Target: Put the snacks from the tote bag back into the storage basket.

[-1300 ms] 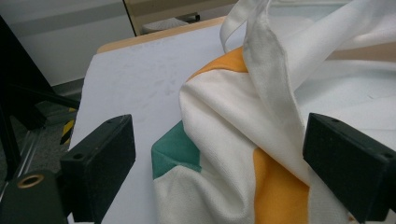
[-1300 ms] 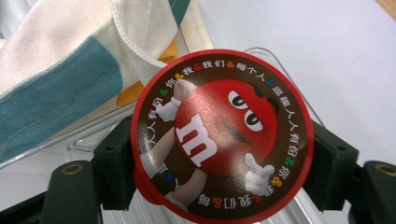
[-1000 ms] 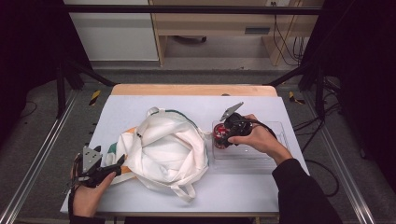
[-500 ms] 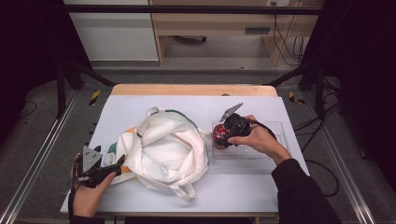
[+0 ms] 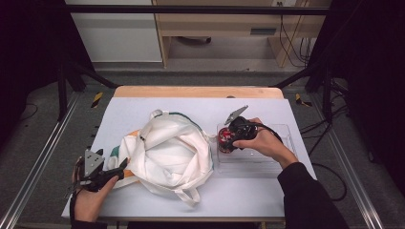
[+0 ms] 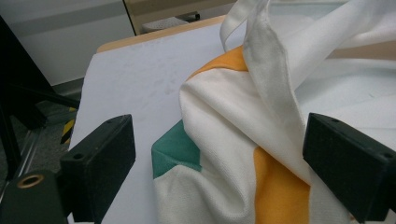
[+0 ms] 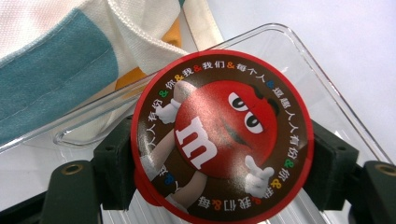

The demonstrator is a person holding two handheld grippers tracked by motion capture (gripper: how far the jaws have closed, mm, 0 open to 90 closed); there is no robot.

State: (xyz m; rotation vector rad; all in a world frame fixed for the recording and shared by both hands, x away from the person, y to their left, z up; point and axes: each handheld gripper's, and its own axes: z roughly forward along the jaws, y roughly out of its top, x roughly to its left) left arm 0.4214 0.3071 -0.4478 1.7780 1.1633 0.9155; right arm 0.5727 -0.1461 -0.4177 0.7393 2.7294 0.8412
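1 candy tin (image 7: 219,135); 1 tote bag (image 5: 167,152); 1 tray (image 5: 282,164)

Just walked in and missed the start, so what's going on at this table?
A person works with a gripper in each hand. The right gripper is clamped on a round red candy tub over a clear plastic tray at the table's right. The left gripper is open, its jaws either side of a fold of the white cloth bag lying mid-table. The tub is not in the bag yet.

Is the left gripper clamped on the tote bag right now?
No, the left gripper has its jaws standing wide apart, with the tote bag lying loose between them, touching neither pad.
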